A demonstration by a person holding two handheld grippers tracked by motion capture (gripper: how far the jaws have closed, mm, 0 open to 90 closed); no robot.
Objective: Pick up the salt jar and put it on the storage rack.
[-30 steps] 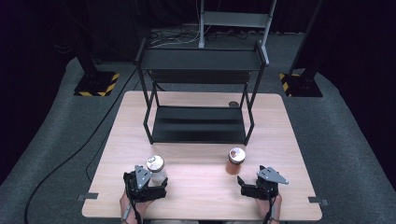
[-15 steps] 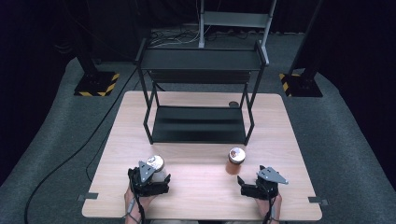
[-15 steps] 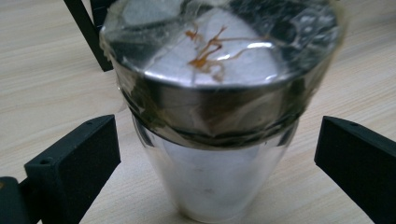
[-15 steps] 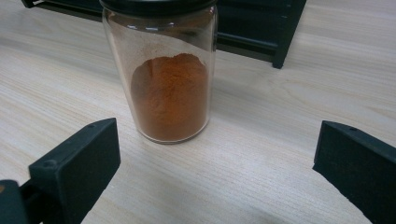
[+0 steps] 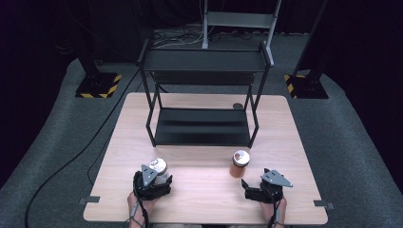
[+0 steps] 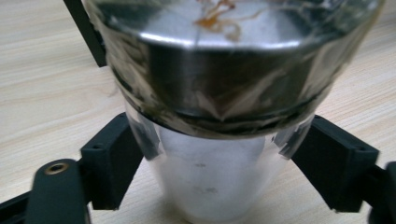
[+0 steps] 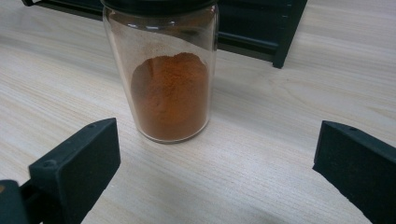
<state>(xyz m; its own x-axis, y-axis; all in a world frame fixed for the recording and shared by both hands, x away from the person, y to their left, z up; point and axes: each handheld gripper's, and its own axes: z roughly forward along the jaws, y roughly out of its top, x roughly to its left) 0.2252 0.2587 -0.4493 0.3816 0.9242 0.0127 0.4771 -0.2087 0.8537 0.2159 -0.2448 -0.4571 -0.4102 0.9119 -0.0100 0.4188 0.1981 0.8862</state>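
Left gripper (image 6: 212, 172) jaws spread either side of silver-lidded jar (image 6: 219, 116), close against its glass; right gripper (image 7: 215, 172) jaws wide apart, orange-powder jar (image 7: 163, 74) ahead, upright on table (image 7: 280, 116).

The table (image 5: 204, 190) is pale wood with a fine grain, and the rack (image 5: 202, 126) on it is black, as are both grippers' jaws. One jar (image 7: 163, 74) is clear glass holding rust-orange powder; the other jar (image 6: 210, 154) is clear with a silvery lid (image 6: 224, 70). Beyond, grey carpet (image 5: 351, 152) and yellow-and-black striped stand bases (image 5: 97, 85).
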